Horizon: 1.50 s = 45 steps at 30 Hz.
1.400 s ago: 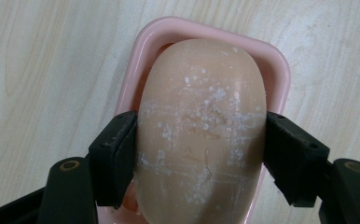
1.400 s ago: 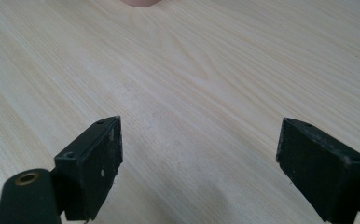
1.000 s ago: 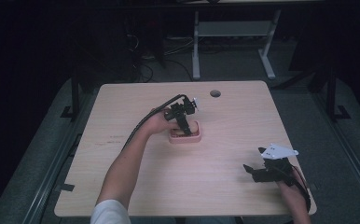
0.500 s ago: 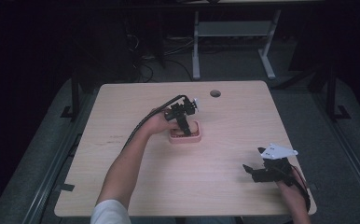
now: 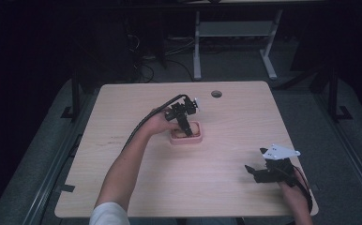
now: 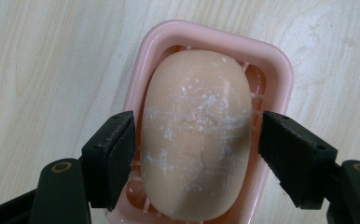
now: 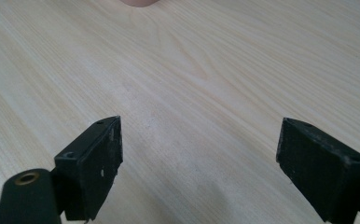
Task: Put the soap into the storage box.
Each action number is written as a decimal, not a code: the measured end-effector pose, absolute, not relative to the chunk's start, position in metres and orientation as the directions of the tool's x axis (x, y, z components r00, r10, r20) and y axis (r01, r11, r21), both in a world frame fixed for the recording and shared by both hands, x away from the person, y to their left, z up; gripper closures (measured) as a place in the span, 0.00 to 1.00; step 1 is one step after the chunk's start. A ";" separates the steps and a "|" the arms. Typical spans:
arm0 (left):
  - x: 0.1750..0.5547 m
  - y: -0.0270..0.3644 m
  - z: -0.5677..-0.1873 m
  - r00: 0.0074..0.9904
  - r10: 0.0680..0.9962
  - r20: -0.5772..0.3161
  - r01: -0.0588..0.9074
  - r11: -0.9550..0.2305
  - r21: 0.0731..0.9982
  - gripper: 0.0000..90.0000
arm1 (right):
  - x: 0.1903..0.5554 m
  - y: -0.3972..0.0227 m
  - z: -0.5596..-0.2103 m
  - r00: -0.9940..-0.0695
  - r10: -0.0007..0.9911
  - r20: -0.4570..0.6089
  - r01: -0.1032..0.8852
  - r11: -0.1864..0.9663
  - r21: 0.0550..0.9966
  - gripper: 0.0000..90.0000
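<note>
Counts: 1 soap bar (image 6: 197,135), 1 pink soap dish (image 6: 280,70), 2 grippers, 1 wooden counter (image 5: 123,154) w/ 1 round cable hole (image 5: 216,93).
Soap: peach oval w/ white scuffs, lying in the dish; dish sits near counter centre, a bit toward the far edge.
Left gripper (image 5: 186,125): over the dish, pointing steeply down into it. Fingers (image 6: 113,154) part open, one each side of the bar at its mid-length. Left pad just beside or maybe touching the soap, can't tell which; right pad has a thin gap. No firm grip visible.
Left arm: bare forearm reaches diagonally fwd from near-left edge, white sleeve at the bottom, cable loops back over the wrist.
Right gripper (image 5: 256,171): low over near-right corner of counter, well apart from dish, aimed left. Fingers (image 7: 96,163) wide open, nothing btwn them, bare wood beneath.
High view: gives layout, both arms, dark floor and metal frame beyond counter; soap hard to make out there.
Left gripper view: close-up of soap surface, dish rim and ribs.
Right gripper view: wood grain, plus a pink sliver of dish at top edge.
</note>
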<state>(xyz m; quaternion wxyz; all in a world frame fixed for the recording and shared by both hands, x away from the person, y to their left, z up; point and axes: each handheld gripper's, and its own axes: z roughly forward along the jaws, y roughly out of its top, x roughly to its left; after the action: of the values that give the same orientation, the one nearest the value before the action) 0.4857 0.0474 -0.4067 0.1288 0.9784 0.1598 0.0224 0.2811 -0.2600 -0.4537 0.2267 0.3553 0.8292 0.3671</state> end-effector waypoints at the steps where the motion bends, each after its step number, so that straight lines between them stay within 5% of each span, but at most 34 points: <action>1: 0.485 0.048 -0.406 0.948 0.318 0.002 0.306 -0.916 0.261 0.30 | 0.281 -0.260 -0.454 -0.641 0.759 -0.111 0.427 0.473 0.771 0.15; 45: 0.441 0.095 -0.381 0.940 0.340 0.015 0.314 -0.884 0.345 0.29 | 0.281 -0.259 -0.456 -0.624 0.773 -0.116 0.446 0.474 0.759 0.15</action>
<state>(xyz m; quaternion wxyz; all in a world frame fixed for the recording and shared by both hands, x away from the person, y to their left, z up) 0.4407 0.0945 -0.3809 0.1715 0.9699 0.1686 0.0376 0.2809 -0.2592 -0.4556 0.2289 0.3680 0.8274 0.3570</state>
